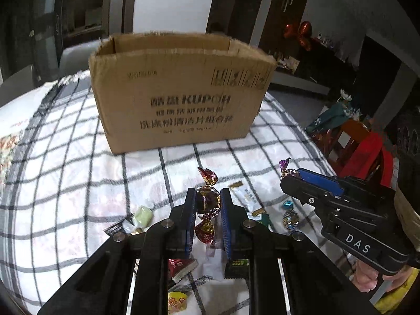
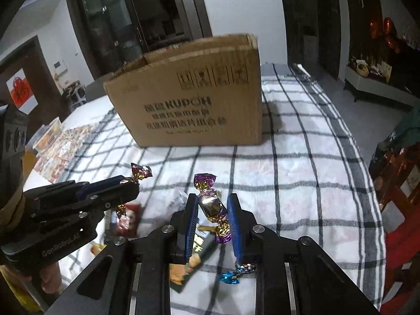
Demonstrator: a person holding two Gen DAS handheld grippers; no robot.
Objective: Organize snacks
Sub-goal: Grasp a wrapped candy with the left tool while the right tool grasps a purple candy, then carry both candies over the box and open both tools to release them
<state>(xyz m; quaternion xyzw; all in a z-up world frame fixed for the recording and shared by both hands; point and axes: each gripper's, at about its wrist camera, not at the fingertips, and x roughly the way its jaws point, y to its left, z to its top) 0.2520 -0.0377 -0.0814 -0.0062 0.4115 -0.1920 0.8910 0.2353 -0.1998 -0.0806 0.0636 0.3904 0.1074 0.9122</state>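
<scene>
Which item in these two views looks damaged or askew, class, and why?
The cardboard box: its top rim is ragged, apparently torn away unevenly. Loose snacks lie scattered on the checked cloth, as expected mid-sorting.

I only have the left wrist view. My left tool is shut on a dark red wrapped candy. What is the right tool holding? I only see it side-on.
Observer: The right tool is shut on a purple and gold wrapped candy.
Operator: Anything under it on the cloth?
Observer: A dark green snack packet lies beneath, with a blue foil candy beside it.
Operator: What's left of the cardboard box?
Observer: The cardboard box sits on the checked cloth; farther left lies a clear plastic container.
</scene>
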